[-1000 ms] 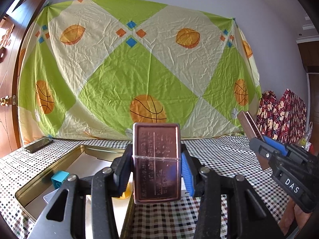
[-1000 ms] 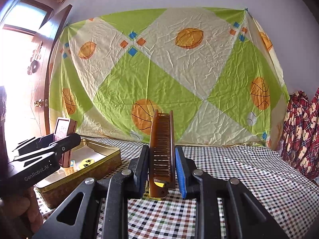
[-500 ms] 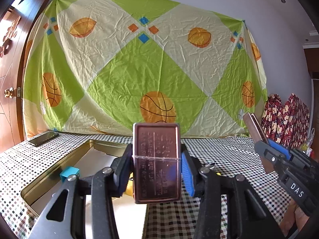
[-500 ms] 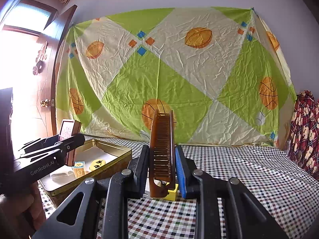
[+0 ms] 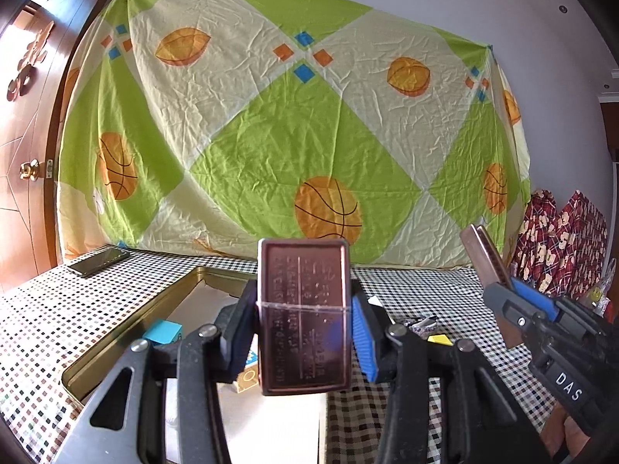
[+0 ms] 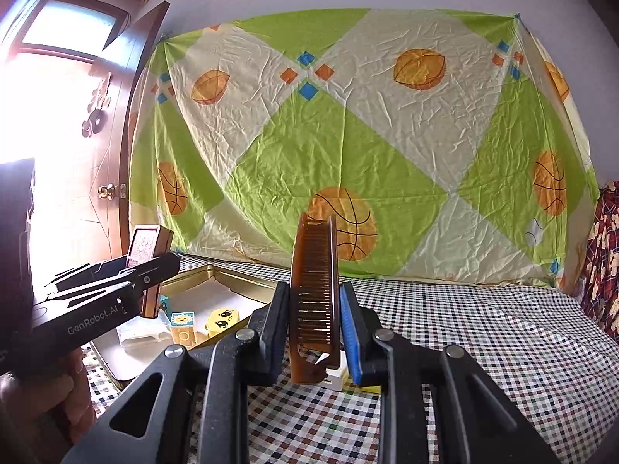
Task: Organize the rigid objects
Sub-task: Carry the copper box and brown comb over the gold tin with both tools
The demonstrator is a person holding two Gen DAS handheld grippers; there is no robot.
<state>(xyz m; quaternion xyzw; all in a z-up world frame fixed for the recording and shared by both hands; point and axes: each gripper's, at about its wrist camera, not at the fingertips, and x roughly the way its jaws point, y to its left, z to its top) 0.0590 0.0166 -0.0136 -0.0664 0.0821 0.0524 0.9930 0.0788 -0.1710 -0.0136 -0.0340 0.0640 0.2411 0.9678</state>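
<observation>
Both grippers loaded, tin half filled

Left gripper (image 5: 304, 326) clamps an upright copper-brown metal case (image 5: 304, 315), embossed and glossy, above the tin's near end; right gripper (image 6: 314, 315), at 3 o'clock of it, pinches a translucent amber comb (image 6: 314, 290), ridged teeth on edge, over the checked tablecloth (image 6: 464, 332); at 10 o'clock from the comb the gold tin tray (image 6: 240, 276) already holds printed cubes and a yellow face block (image 6: 221, 321); a yellow piece (image 5: 439, 339) lies outside, I judge unsorted.
</observation>
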